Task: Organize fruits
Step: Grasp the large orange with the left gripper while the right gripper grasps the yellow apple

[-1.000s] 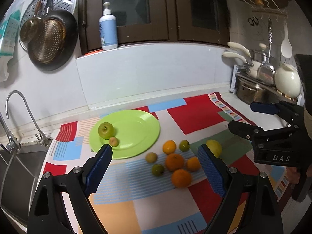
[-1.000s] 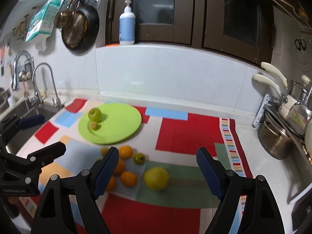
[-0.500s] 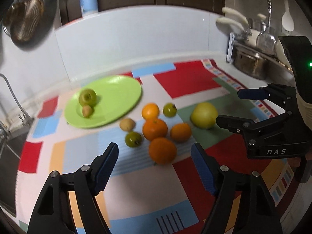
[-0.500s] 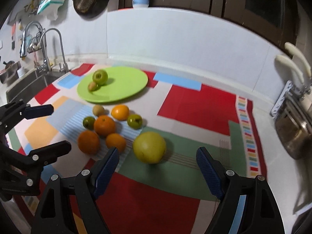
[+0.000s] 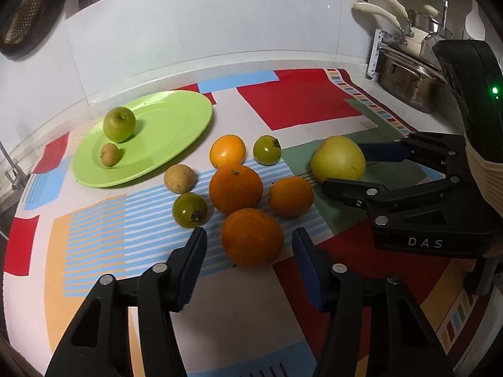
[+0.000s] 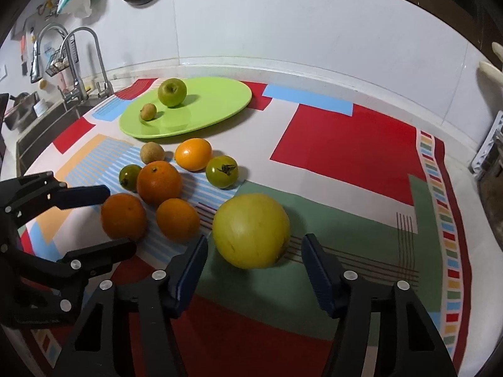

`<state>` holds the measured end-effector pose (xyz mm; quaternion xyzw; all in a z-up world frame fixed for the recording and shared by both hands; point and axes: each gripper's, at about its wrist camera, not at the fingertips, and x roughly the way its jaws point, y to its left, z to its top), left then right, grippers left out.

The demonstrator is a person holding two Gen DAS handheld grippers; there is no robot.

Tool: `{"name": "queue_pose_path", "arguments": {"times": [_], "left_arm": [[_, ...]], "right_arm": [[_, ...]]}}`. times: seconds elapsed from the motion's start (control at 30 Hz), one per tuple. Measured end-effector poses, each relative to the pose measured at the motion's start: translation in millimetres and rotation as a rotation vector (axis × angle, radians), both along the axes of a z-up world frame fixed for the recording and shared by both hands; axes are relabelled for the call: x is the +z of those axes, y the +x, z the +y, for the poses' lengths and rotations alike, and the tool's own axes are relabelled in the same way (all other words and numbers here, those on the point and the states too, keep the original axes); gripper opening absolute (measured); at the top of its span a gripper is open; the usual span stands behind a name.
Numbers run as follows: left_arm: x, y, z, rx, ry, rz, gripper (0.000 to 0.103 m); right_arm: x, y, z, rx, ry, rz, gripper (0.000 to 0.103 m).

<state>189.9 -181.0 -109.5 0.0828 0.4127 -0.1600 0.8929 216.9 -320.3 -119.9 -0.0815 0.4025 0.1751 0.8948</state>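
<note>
A green plate (image 5: 176, 119) holds a green apple (image 5: 119, 124) and a small brown fruit (image 5: 110, 154). Several oranges, two green fruits and a brown fruit lie on the patterned cloth. My left gripper (image 5: 250, 256) is open, its fingers either side of the nearest orange (image 5: 251, 235), not touching it. My right gripper (image 6: 254, 259) is open around the big yellow fruit (image 6: 251, 230), which also shows in the left wrist view (image 5: 338, 158). The plate also shows in the right wrist view (image 6: 201, 110).
A sink and taps (image 6: 74, 62) lie at the left. Pots on a rack (image 5: 408, 78) stand at the right. A white tiled wall (image 5: 204, 25) runs behind the counter. A pan (image 5: 25, 19) hangs at upper left.
Both grippers have moved down and forward toward the fruit pile. The left now straddles the nearest orange and the right straddles the yellow fruit. Both stay open.
</note>
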Motion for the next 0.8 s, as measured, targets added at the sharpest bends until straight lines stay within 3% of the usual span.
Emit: {"name": "queue_pose_path", "arguments": {"times": [0.2, 0.5, 0.8], "left_arm": [[-4, 6, -3, -0.012, -0.002, 0.017, 0.041], [-2, 6, 0, -0.029, -0.027, 0.027, 0.040], [21, -3, 12, -0.032, -0.053, -0.022, 0.040]], "right_arm": [[-2, 6, 2, 0.003, 0.029, 0.009, 0.052], [-1, 0, 0, -0.039, 0.042, 0.000, 0.051], [20, -19, 2, -0.090, 0.067, -0.032, 0.051]]}}
